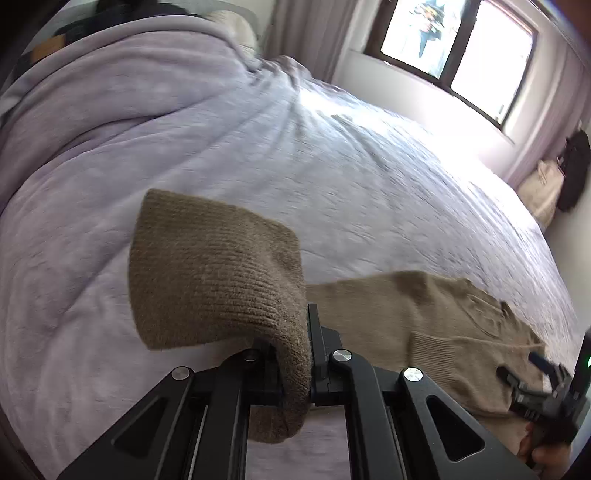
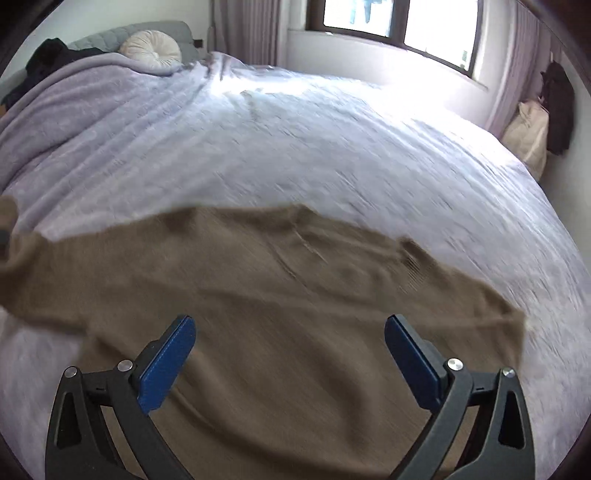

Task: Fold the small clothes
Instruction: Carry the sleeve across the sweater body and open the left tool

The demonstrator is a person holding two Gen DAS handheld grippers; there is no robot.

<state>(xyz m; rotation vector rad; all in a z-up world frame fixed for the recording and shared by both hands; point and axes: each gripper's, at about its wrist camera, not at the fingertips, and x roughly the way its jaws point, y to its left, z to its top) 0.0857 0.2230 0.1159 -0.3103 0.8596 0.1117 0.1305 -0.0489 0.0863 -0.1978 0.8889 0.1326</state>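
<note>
Nearest in the left wrist view, the left gripper (image 1: 308,354) has its jaws clamped tight on a ribbed cuff of the brown sweater (image 1: 424,317). The knit bunches between the black fingers, one flap standing up and to the left of them, a short end hanging down below. From the pinch the cloth runs off to the right, where the rest of the sweater lies on the bed.

In the right wrist view, the right gripper (image 2: 290,354) stands with its jaws spread wide, the blue pads (image 2: 166,365) well apart and nothing pressed between them. The brown sweater (image 2: 258,295) lies directly beneath and ahead of it, spread across the view from left to right, blurred. Whether the fingertips touch the knit cannot be told. The same gripper (image 1: 546,391) shows at the lower right of the left view, over the sweater's right part, with a bit of the person's hand (image 1: 543,450) under it.

The sweater rests on the lilac bedspread (image 2: 332,155), near the bed's front edge. Its far edge runs in a shallow arc; its right end stops short of the bed's right side. Beyond it the bedspread is broad and bare up to the far side.

At the far left the cover rises in a rumpled mound (image 2: 74,110), with a round cream cushion (image 2: 151,50) and dark clothing (image 2: 55,55) by the headboard. Along the far wall are a window (image 2: 399,26) and curtains. To the far right, by the wall, stand a cream bag (image 2: 528,133) and a dark hanging garment (image 2: 559,107).
</note>
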